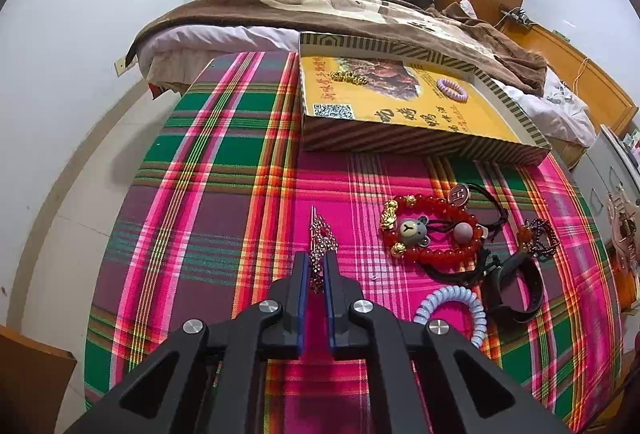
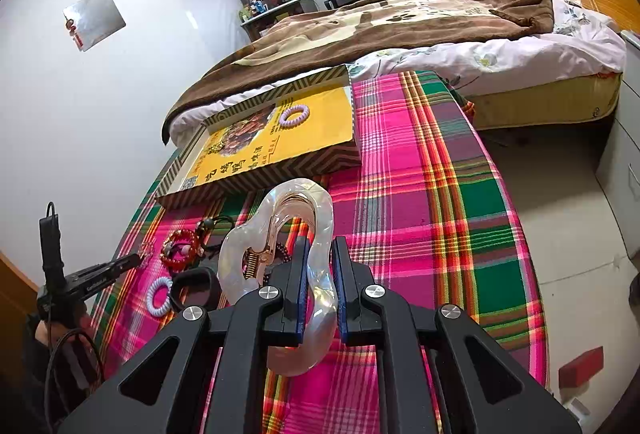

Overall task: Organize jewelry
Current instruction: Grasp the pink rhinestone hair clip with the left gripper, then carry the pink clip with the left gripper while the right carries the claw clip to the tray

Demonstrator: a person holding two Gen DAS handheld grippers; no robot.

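My left gripper (image 1: pixel 317 261) is shut on a silver rhinestone hair pin (image 1: pixel 320 240) that points forward over the plaid cloth. My right gripper (image 2: pixel 319 248) is shut on a pearly translucent hair claw clip (image 2: pixel 280 234), held above the cloth. A yellow box lid (image 1: pixel 400 129) at the far edge holds a gold bead bracelet (image 1: pixel 351 77) and a lilac coil hair tie (image 1: pixel 452 89). On the cloth to the right lie a red bead bracelet (image 1: pixel 436 254) with a bear charm (image 1: pixel 412 232), a pale blue coil tie (image 1: pixel 452 306) and a black band (image 1: pixel 516 286).
The plaid cloth (image 1: pixel 224 193) covers a table. A bed with a brown blanket (image 1: pixel 320 9) stands behind the box. A dark bead bracelet (image 1: pixel 540 238) and black cords (image 1: pixel 492 209) lie near the right edge. The left gripper also shows in the right wrist view (image 2: pixel 138 260).
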